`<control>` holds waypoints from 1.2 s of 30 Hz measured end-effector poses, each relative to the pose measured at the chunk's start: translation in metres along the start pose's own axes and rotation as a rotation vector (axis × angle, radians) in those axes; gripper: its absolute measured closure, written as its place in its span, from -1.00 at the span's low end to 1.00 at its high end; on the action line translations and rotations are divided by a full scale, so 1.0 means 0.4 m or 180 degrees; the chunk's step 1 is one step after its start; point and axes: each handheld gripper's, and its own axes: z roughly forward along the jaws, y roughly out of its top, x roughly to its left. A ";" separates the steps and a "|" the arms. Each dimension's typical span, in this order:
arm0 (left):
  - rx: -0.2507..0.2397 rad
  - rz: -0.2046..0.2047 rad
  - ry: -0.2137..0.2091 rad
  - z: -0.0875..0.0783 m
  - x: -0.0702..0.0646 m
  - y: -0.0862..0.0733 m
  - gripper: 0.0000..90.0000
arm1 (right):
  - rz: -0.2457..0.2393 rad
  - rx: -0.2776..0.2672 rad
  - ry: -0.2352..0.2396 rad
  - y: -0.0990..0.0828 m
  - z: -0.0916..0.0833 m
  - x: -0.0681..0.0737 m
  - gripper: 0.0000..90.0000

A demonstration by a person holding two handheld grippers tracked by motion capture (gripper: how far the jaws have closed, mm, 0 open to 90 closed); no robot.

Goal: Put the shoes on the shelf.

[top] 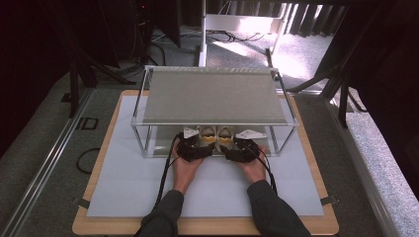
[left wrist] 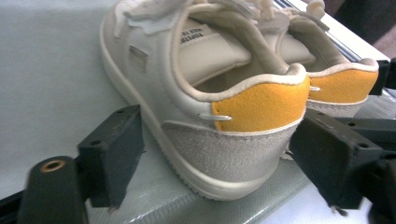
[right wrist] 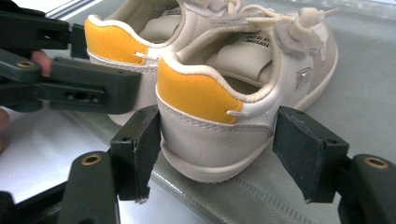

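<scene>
Two cream sneakers with orange heel tabs stand side by side, heels toward me, on the lower shelf (top: 160, 142) of a metal rack. My left gripper (top: 201, 146) (left wrist: 219, 158) straddles the left shoe (top: 207, 136) (left wrist: 201, 93) at its heel. Its jaws are open, with a clear gap on the left side. My right gripper (top: 236, 147) (right wrist: 217, 154) has its jaws either side of the right shoe (top: 225, 136) (right wrist: 224, 93). They stand close against the heel but look open. The left gripper (right wrist: 70, 88) also lies beside the other shoe in the right gripper view.
The rack's grey top shelf (top: 212, 96) hangs over the shoes, with thin metal posts (top: 140, 140) at the corners. The rack stands on a white mat (top: 148, 187) on a wooden table (top: 207, 227). A dark floor with cables and stands surrounds the table.
</scene>
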 end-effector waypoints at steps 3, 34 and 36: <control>-0.0004 0.0056 0.0003 -0.017 0.004 -0.004 -0.61 | -0.0051 -0.0044 -0.0028 0.004 -0.016 0.006 -0.26; 0.0003 0.0380 0.0000 -0.248 0.044 -0.153 -0.42 | -0.0111 0.0102 -0.0218 -0.117 -0.183 0.009 -0.24; 0.0011 0.0391 0.0014 -0.251 0.043 -0.155 -0.42 | -0.0095 0.0094 -0.0220 -0.121 -0.188 0.007 -0.24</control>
